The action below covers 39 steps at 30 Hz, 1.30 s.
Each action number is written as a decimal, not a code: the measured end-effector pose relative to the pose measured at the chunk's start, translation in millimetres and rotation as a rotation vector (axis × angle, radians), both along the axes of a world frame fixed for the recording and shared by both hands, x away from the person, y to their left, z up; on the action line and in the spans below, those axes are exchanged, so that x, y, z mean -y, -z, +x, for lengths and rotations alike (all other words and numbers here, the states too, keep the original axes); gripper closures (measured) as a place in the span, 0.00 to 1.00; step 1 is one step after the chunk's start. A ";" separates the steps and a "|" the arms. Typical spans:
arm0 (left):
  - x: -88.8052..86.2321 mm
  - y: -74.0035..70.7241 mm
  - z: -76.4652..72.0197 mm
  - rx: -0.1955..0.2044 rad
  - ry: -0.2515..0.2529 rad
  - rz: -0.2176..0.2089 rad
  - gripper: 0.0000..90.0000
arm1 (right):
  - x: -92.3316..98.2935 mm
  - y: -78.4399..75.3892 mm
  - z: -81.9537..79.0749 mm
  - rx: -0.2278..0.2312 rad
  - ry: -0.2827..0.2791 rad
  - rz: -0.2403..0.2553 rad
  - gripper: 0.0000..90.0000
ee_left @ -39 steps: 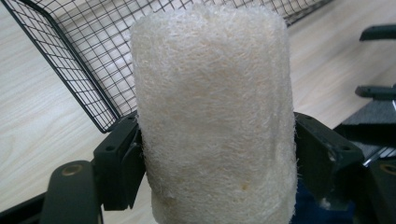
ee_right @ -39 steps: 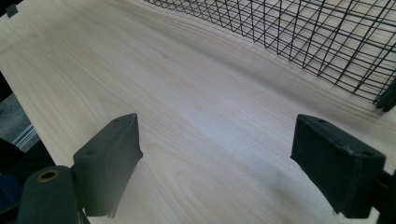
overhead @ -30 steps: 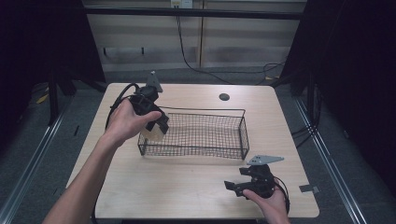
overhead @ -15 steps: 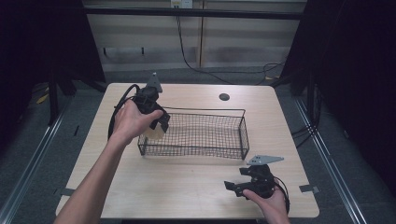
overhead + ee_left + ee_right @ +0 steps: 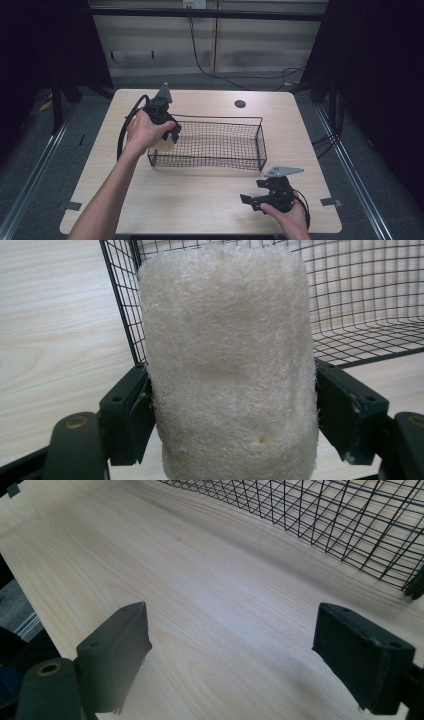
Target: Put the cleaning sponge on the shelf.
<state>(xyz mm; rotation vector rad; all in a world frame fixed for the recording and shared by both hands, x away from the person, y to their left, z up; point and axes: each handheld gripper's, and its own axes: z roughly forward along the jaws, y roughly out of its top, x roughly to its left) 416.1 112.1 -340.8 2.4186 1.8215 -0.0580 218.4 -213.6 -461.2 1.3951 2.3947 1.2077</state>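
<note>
A pale, fibrous loofah cylinder point(image 5: 227, 365) stands upright between the jaws of my left gripper point(image 5: 230, 410), which is shut on it. In the high view the left gripper point(image 5: 170, 135) holds the loofah point(image 5: 164, 144) at the left end of a black wire basket point(image 5: 260, 142), over its near-left corner. The basket's mesh wall point(image 5: 350, 295) rises just behind the loofah in the left gripper view. My right gripper point(image 5: 250, 200) rests low at the table's front right, open with nothing between its jaws point(image 5: 230, 655).
The wire basket point(image 5: 350, 515) lies ahead of the right gripper across bare light wood tabletop point(image 5: 200, 580). A small dark round hole point(image 5: 240, 104) sits near the table's far edge. Dark floor and metal rails surround the table point(image 5: 100, 190).
The left hand has shifted slightly, keeping the loofah at the basket's left end. The right gripper has stayed put.
</note>
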 end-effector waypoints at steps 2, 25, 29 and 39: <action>3.0 1.5 -0.8 0.015 -0.006 0.011 0.28 | 0.0 0.0 0.0 0.001 0.000 0.000 0.16; 6.1 30.7 10.0 -0.027 -0.061 0.021 0.28 | -0.7 0.5 -0.4 -0.006 -0.005 -0.004 0.16; 6.9 38.9 14.0 -0.034 -0.074 0.031 0.28 | -1.1 1.0 -0.2 -0.006 -0.007 -0.003 0.16; 7.5 53.6 16.7 -0.062 -0.075 0.043 0.28 | -1.2 1.0 -0.4 -0.005 -0.012 -0.001 0.16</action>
